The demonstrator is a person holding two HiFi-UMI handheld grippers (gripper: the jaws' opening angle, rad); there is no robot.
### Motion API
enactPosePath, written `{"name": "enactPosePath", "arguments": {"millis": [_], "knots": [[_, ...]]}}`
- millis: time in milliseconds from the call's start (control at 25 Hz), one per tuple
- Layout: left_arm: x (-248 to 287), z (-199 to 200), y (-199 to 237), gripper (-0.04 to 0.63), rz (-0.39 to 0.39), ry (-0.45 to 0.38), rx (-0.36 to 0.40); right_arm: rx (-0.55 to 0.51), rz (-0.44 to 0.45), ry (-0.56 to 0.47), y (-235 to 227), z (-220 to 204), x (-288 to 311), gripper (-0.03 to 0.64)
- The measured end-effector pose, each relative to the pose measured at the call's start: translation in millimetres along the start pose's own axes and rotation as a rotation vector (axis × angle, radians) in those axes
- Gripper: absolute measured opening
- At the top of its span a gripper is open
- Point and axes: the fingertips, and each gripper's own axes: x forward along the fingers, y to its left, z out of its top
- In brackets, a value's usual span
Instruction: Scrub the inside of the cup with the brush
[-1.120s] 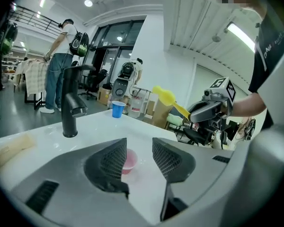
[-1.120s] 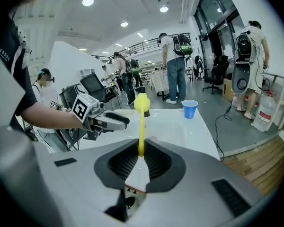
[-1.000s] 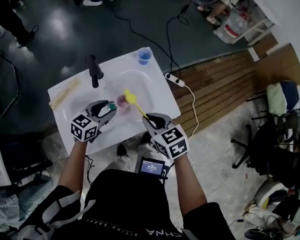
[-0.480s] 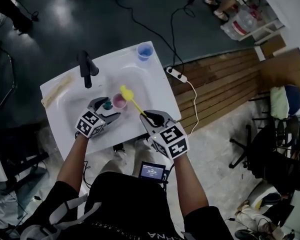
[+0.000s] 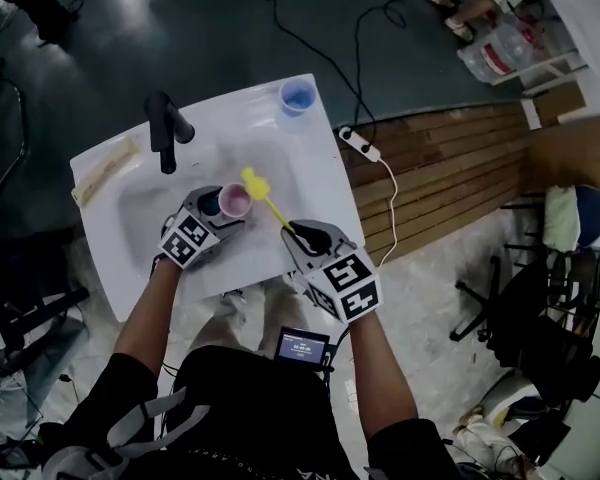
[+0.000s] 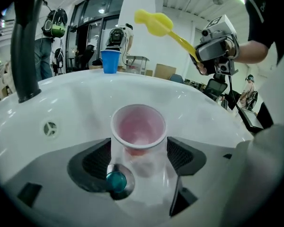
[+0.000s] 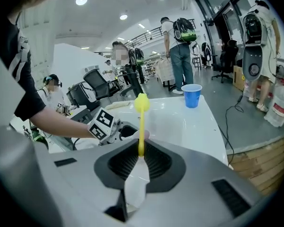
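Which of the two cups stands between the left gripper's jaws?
The pink cup: it stands between the jaws of the left gripper, which have just opened. The blue cup stands far behind it.

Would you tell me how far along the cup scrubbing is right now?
Done: the cup stands upright in the sink, and the right gripper is shut on the brush. In hand: the left gripper has just been opening its jaws, cup between them. Left: the brush head hangs outside the cup, so seemingly all the scrubbing.

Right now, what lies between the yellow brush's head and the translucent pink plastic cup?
Nothing but air: the left gripper view shows the yellow brush head raised clear above the pink cup, bare white sink behind.
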Motion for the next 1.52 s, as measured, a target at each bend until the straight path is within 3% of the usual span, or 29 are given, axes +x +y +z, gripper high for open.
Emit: {"name": "enactPosePath", "arguments": {"millis": [440, 520, 760, 1000, 1200, 1520], "knots": [[25.6, 3.5, 11.0, 0.347, -0.014, -0.054, 0.026, 0.013, 0.009, 0.006, -19.0, -5.8, 5.8, 0.044], [26.2, 5.2, 10.8, 0.300, -0.015, -0.068, 0.024, 0.016, 0.012, 0.016, -19.3, -9.4, 4.9, 0.044], [21.0, 8.5, 9.2, 0.279, -0.027, -0.086, 0.008, 0.011, 0.012, 0.031, -18.1, -13.9, 1.6, 0.044], [-1.3, 22.1, 6.7, 0.270, -0.016, -0.089, 0.044, -0.018, 0.011, 0.041, -12.0, -16.0, -2.9, 0.044], [-31.3, 38.5, -0.3, 0.265, 0.003, -0.082, 0.093, -0.098, 0.013, 0.057, 1.9, -11.8, -7.7, 0.044], [-75.4, 49.1, -12.8, 0.264, 0.008, -0.039, 0.163, -0.310, 0.000, 0.132, 29.1, 1.5, -11.8, 0.044]]}}
